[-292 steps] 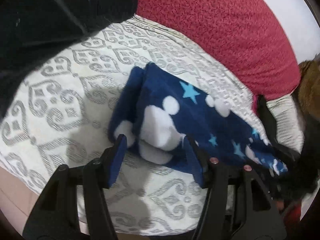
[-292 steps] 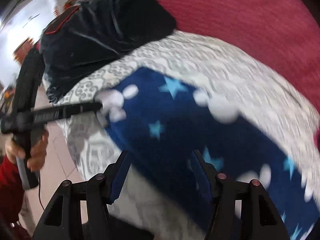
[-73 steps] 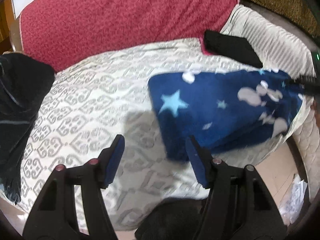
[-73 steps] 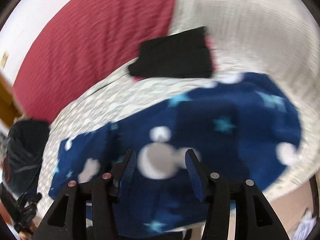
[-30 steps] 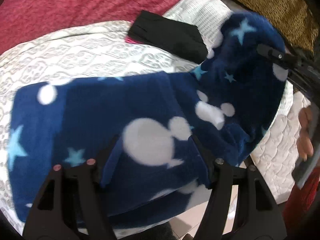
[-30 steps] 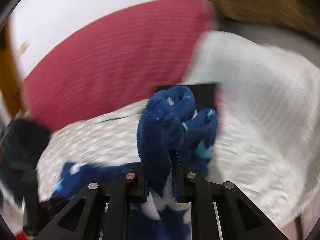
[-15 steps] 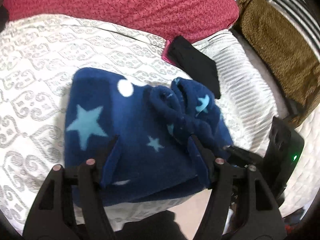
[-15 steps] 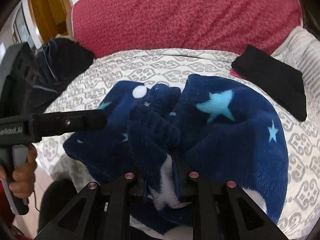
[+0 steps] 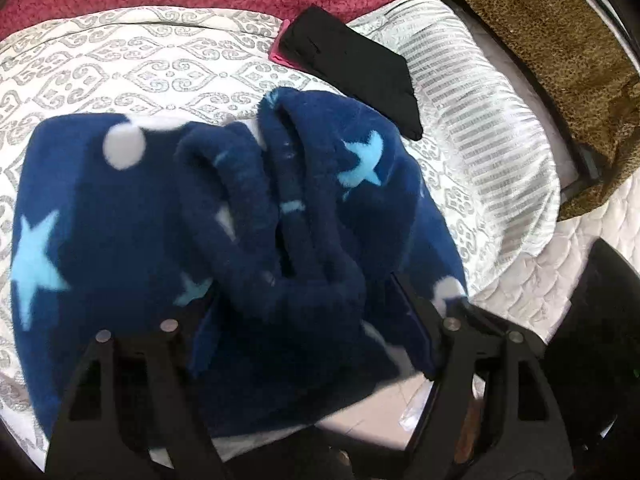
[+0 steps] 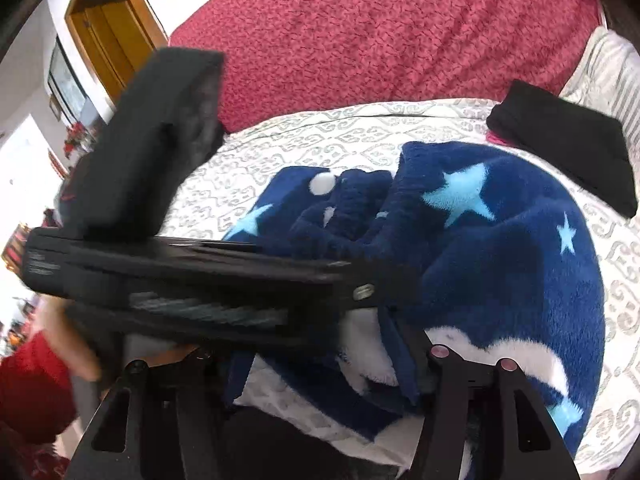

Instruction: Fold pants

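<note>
The navy fleece pants with light blue stars and white shapes lie folded over on the patterned white bedspread. Their bunched end lies on top in the middle. My left gripper is open, its fingers wide apart around the bunched fleece near the bed's front edge. In the right wrist view the pants fill the centre. My right gripper is open over their near edge. The left gripper's black body crosses in front of it and hides its left finger.
A folded black garment on something pink lies behind the pants. A red blanket covers the back of the bed. A striped pillow and a brown leopard-print fabric are at the right. A doorway is at the far left.
My right gripper has let go of the bunched end of the pants and stands open. The left gripper has moved in over the pants, close in front of the right one.
</note>
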### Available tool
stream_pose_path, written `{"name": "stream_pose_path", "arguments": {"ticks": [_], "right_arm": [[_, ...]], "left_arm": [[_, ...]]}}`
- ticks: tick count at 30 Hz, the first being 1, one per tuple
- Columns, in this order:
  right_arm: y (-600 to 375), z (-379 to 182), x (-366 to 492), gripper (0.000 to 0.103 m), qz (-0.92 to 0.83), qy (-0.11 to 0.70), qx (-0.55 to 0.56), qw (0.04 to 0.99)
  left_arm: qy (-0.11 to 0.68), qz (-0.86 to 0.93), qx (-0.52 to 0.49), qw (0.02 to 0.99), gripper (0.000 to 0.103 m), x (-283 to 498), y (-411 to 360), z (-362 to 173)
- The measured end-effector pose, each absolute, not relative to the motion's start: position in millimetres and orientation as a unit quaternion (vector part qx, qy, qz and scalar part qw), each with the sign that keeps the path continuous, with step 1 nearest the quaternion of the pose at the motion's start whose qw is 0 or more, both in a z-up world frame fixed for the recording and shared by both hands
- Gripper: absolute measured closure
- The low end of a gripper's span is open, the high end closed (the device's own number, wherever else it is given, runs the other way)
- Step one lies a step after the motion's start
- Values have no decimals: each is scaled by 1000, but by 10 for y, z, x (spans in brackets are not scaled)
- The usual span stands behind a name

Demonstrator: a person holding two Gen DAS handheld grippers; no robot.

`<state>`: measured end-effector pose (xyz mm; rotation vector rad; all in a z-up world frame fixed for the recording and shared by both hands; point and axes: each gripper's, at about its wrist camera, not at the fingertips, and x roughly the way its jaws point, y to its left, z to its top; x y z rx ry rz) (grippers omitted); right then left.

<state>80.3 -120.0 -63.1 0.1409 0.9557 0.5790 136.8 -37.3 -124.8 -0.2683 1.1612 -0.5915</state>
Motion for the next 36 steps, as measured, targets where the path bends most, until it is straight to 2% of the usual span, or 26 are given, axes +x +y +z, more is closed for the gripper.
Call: {"name": "stream_pose_path", "arguments": {"ticks": [4, 5, 7, 9, 14, 27, 36], "right_arm": [[-1344, -584, 731, 42, 282, 453, 86, 841], [-1401, -565, 714, 42, 280, 453, 91, 841], [-1488, -521, 670, 42, 271, 454, 93, 844], [-1567, -471, 650, 42, 251, 455, 81, 851], [-1822, -403, 650, 42, 156, 458, 48, 874], [-2371, -396, 830, 41, 80, 451, 136, 878], [-2430, -484, 877, 36, 79, 460, 166, 869]], "left_arm": [[529, -268, -100, 799, 27, 1458, -517, -1210], [526, -262, -82, 805, 36, 1474, -570, -1197], [520, -256, -53, 813, 62, 1487, -628, -1178], [509, -247, -26, 824, 65, 1464, -649, -1151], [490, -242, -16, 837, 67, 1429, -565, -1065], [435, -227, 22, 871, 67, 1360, -284, -606], [418, -183, 5, 890, 66, 1332, 457, -463]]}}
